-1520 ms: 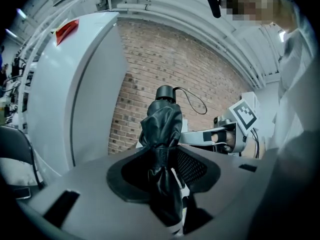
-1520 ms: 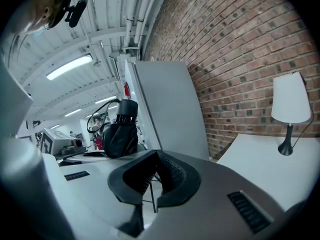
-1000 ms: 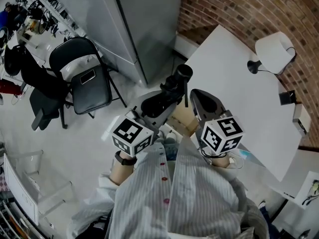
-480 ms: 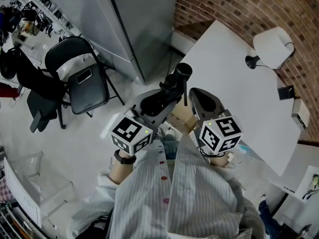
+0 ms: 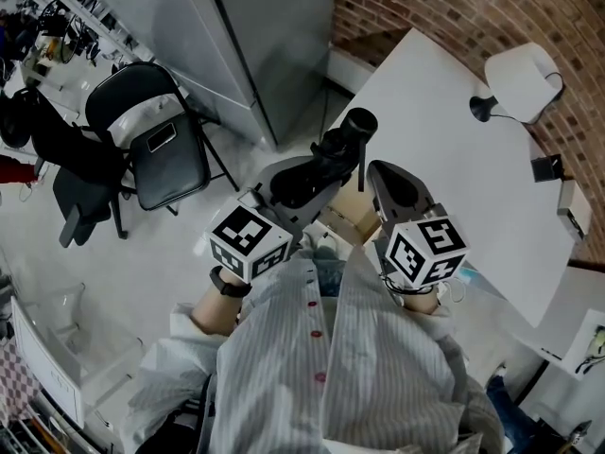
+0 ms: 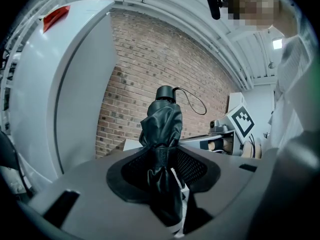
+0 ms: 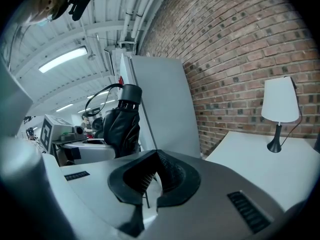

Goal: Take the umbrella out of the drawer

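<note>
A folded black umbrella point(image 5: 333, 151) sticks up out of my left gripper point(image 5: 307, 173), which is shut on its fabric body. In the left gripper view the umbrella point(image 6: 161, 129) stands between the jaws, its round handle end and thin strap loop on top. It is held in the air, over the near edge of the white table point(image 5: 444, 159). My right gripper point(image 5: 378, 173) is just to its right, shut, with nothing in it. From the right gripper view the umbrella point(image 7: 122, 126) shows to the left of the right gripper point(image 7: 150, 184). A tan box-like thing point(image 5: 345, 220), perhaps the drawer, lies below both grippers.
A white lamp point(image 5: 520, 83) and a small black box point(image 5: 542, 166) stand on the table's far side against the brick wall point(image 5: 444, 8). A tall grey cabinet point(image 5: 265, 45) is ahead on the left, with a black folding chair point(image 5: 156, 149) beside it.
The umbrella's handle end has tipped slightly up and to the right in the head view. Both grippers stay in nearly the same place, and the grip is unchanged.
</note>
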The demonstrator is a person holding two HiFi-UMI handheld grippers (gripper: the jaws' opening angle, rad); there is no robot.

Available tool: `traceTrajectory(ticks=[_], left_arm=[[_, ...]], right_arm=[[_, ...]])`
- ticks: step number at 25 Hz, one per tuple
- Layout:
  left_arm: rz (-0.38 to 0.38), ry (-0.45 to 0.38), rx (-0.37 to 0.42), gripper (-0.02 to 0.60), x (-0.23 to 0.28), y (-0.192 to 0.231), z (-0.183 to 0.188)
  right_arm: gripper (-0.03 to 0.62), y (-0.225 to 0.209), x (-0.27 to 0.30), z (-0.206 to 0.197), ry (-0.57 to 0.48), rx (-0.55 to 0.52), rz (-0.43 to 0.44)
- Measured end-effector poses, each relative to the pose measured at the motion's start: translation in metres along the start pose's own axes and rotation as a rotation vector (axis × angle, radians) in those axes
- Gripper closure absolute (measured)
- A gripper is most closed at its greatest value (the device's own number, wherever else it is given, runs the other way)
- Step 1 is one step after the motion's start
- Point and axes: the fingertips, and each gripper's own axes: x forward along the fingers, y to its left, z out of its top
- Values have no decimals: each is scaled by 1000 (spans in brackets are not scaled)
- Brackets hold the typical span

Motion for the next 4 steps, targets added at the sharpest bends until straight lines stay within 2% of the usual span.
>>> traceTrajectory(ticks=[4], left_arm=[[-36, 2, 54, 419, 2, -2, 8]], right_arm=[[560, -3, -4, 0, -3, -8, -8]])
